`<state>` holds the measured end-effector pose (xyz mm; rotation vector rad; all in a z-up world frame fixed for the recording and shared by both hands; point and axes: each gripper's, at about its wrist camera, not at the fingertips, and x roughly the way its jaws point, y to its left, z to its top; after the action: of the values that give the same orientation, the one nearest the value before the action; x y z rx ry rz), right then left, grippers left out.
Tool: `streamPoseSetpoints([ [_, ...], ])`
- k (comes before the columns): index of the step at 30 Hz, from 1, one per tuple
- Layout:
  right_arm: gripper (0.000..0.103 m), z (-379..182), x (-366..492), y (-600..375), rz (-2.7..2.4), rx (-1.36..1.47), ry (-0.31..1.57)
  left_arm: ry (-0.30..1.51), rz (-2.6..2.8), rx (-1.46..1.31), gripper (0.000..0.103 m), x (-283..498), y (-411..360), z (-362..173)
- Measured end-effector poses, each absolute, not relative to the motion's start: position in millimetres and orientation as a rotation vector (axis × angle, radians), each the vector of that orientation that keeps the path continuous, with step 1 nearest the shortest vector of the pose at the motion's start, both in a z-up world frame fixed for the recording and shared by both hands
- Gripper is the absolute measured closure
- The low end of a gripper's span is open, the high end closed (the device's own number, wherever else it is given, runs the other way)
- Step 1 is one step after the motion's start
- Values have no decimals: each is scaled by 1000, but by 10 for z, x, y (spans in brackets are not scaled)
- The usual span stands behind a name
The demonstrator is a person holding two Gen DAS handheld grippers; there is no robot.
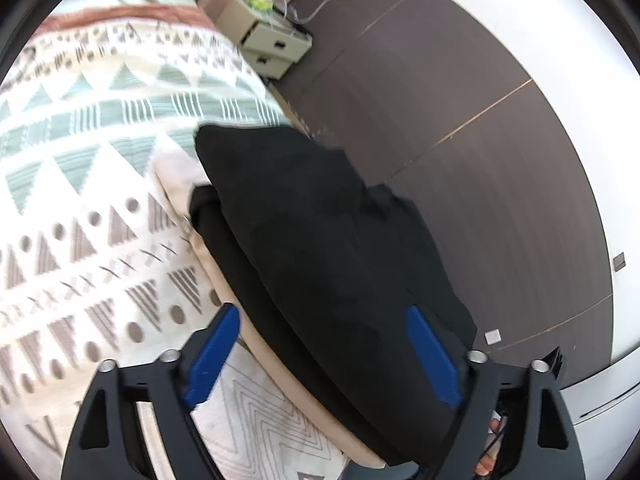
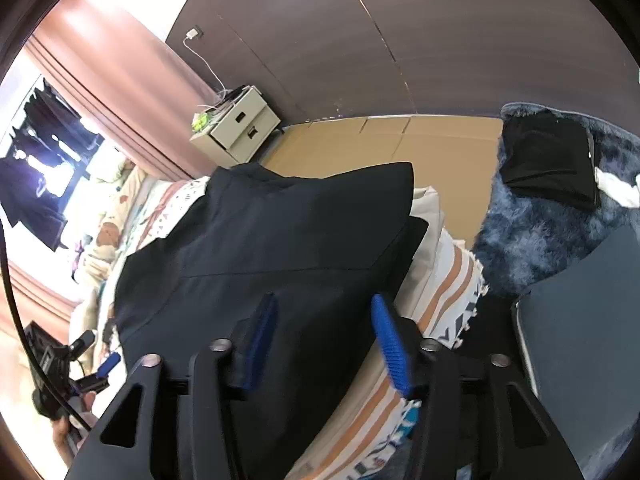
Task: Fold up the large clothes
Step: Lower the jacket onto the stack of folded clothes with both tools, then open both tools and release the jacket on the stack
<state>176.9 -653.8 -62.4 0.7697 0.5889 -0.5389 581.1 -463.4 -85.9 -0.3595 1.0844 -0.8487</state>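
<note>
Only the right wrist view takes in the fluffy blue rug, with a folded black item lying on it, and the curtain. Both views catch the drawer unit; its drawers are closed, contents hidden. The black garment lies folded on the patterned bedspread, over a beige layer. The left gripper is spread wide, holding nothing, the garment between and beyond its fingers. The right gripper gapes empty above the garment.
</note>
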Motion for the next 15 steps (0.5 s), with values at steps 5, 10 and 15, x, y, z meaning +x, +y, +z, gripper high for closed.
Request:
streamPoseSetpoints([
  [5, 18, -447, 1602, -6392, -565, 760, 575, 1026, -835, -329, 5, 5603, -4419, -526],
  [10, 0, -309, 1413, -6181, -562, 757, 547, 967, -813, -293, 5, 5313, -4107, -188],
  [15, 0, -157, 1315, -5857, -541, 720, 547, 865, -786, -265, 0, 4978, -3665, 188],
])
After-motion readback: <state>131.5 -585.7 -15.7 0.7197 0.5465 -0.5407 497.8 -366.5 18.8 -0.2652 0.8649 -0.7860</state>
